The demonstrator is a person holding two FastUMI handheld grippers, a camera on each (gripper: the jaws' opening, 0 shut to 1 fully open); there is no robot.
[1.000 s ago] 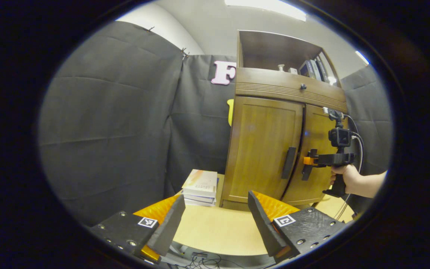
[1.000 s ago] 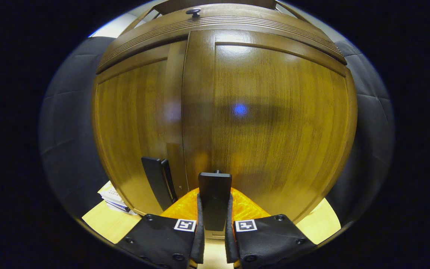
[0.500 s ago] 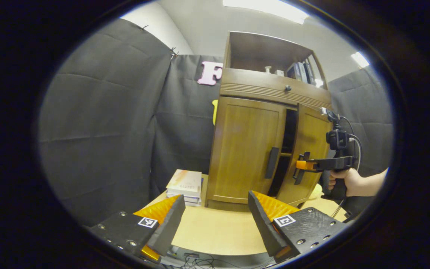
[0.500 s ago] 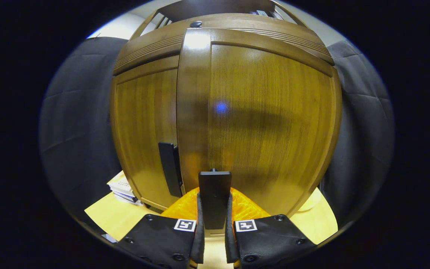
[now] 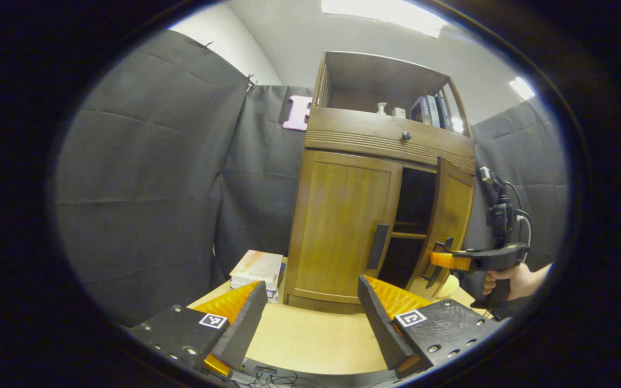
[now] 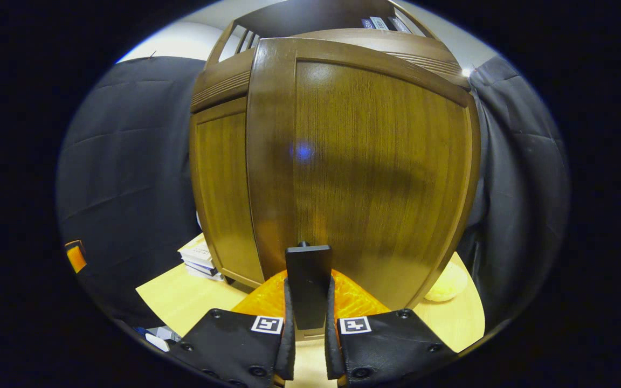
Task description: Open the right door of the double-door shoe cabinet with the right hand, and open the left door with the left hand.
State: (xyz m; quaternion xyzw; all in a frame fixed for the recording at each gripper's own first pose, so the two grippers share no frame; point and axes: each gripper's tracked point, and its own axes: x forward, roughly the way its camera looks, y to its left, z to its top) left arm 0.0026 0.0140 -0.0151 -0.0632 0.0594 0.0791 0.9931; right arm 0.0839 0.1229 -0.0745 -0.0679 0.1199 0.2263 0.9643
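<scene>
My right gripper [image 6: 308, 345] squeezes the black handle [image 6: 308, 285] of the half-open right door [image 6: 375, 161], my left gripper [image 5: 310, 323] waits wide open and empty, and a crooked pull could make the handle slip out.

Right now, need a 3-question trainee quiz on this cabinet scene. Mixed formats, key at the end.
1. True or false: the left door is already open.
2. The right gripper is shut on: A) drawer knob B) right door handle C) stack of books
3. Fill in: the left gripper is ____, hovering over the table.

Key: 1 false; 2 B; 3 open
</scene>
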